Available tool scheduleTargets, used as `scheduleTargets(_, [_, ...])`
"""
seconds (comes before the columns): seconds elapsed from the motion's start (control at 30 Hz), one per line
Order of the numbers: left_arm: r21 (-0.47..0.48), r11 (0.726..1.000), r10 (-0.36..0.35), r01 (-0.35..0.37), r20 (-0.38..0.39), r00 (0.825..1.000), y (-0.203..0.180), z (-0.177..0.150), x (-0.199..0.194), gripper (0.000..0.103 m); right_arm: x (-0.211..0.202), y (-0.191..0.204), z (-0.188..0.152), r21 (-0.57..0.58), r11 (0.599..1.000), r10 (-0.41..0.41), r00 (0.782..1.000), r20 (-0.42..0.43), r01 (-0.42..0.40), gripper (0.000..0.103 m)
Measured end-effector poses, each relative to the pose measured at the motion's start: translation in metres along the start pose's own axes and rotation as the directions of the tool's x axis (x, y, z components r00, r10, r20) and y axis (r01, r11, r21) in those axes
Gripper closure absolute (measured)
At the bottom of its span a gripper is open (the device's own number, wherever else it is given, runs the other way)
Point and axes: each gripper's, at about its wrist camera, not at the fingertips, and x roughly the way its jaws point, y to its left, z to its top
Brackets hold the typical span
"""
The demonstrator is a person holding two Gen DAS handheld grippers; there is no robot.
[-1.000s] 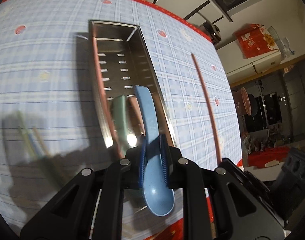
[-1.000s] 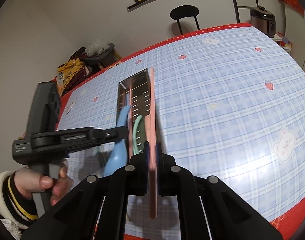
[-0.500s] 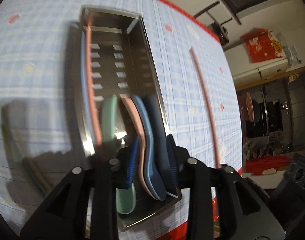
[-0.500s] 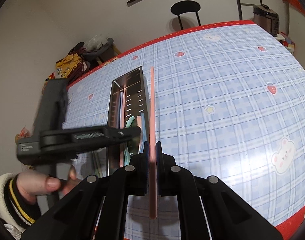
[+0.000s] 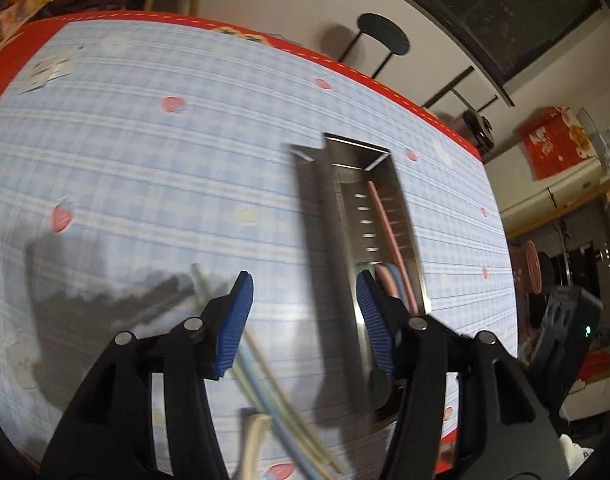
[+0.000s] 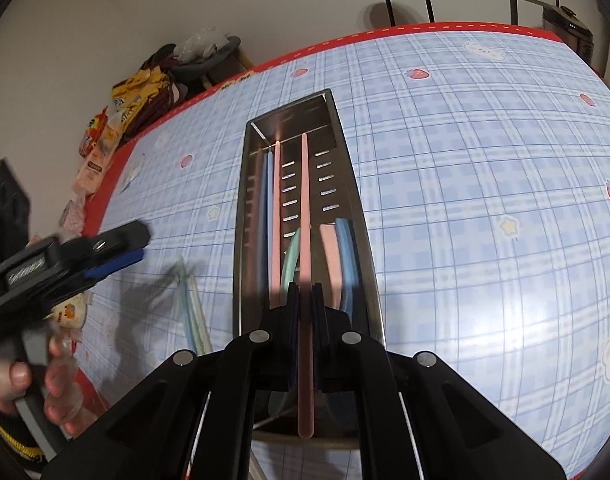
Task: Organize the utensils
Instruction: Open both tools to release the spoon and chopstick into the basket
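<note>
Dim indoor light, motion blur, fisheye edges

Your work surface is a table (image 6: 485, 208) under a blue plaid cloth with strawberry, star and bear prints and a red border. Directly on the cloth you have a long stainless steel tray (image 6: 355, 200) with a slotted floor, lying lengthwise away from you. Beside its left wall, apart from it, loose chopsticks (image 5: 265, 368) in pale green, blue and cream lie in a small bundle on the cloth. A small printed card (image 5: 49, 70) lies near the far left corner.
</note>
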Motion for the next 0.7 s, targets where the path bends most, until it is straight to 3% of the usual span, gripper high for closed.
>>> scheduleTargets(0.2, [-0.013, 0.999, 0.033, -0.033, 0.008, 0.999, 0.025, -0.009, -0.016, 0.046, 0.006, 0.004, 0.005, 0.003, 0.999, -0.036, 0.999, 0.004, 0.036, 0.095])
scheduleTargets(0.27, [-0.011, 0.999, 0.046, -0.046, 0.018, 0.999, 0.03, -0.011, -0.022, 0.042, 0.001, 0.006, 0.006, 0.0, 0.999, -0.045, 0.999, 0.023, 0.045, 0.088])
scheduleTargets(0.33, [-0.001, 0.999, 0.055, -0.055, 0.024, 0.998, 0.031, -0.012, -0.026, 0.041, -0.009, 0.011, 0.005, -0.014, 0.998, -0.06, 0.997, 0.051, 0.061, 0.059])
scheduleTargets(0.43, [0.026, 0.997, 0.075, -0.076, 0.039, 0.996, 0.035, -0.015, -0.035, 0.031, -0.022, 0.017, 0.002, -0.029, 0.994, -0.099, 0.991, 0.093, 0.102, 0.027])
scheduleTargets(0.5, [0.052, 0.994, 0.093, -0.096, 0.053, 0.994, 0.036, -0.019, -0.041, 0.03, -0.029, 0.022, -0.002, -0.04, 0.993, -0.109, 0.988, 0.11, 0.114, 0.01])
scheduleTargets(0.57, [0.078, 0.99, 0.115, -0.119, 0.06, 0.992, 0.037, -0.022, -0.047, 0.017, -0.036, 0.026, -0.007, -0.051, 0.989, -0.132, 0.984, 0.123, 0.139, 0.006])
scheduleTargets(0.7, [0.129, 0.982, 0.131, -0.14, 0.075, 0.989, 0.038, -0.031, -0.057, 0.014, -0.045, 0.037, -0.022, -0.09, 0.98, -0.164, 0.977, 0.138, 0.177, 0.006])
